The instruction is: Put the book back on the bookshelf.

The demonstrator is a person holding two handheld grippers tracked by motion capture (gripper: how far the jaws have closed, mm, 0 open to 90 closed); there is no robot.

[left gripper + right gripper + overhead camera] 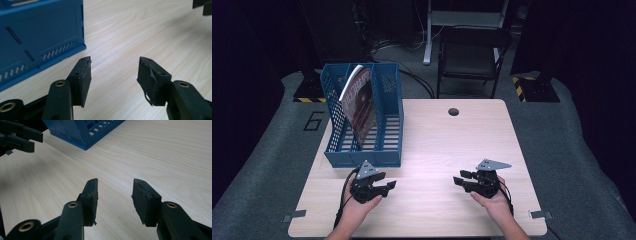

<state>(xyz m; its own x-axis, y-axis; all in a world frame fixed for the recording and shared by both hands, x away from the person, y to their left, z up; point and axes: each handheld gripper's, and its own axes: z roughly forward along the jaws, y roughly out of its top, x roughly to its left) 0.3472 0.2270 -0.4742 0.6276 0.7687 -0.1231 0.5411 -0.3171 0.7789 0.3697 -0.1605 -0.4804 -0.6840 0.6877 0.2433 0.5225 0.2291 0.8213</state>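
We see a pale wooden table (437, 145) with a blue file rack (362, 120) standing at its far left. A magazine (359, 102) leans upright in what looks like the rack's middle slot, though we cannot be sure from above. Near the front edge, the left gripper (388, 186) sits just before the rack, jaws apart with nothing between them. The right gripper (460, 177) rests well apart from it, jaws likewise apart and empty.
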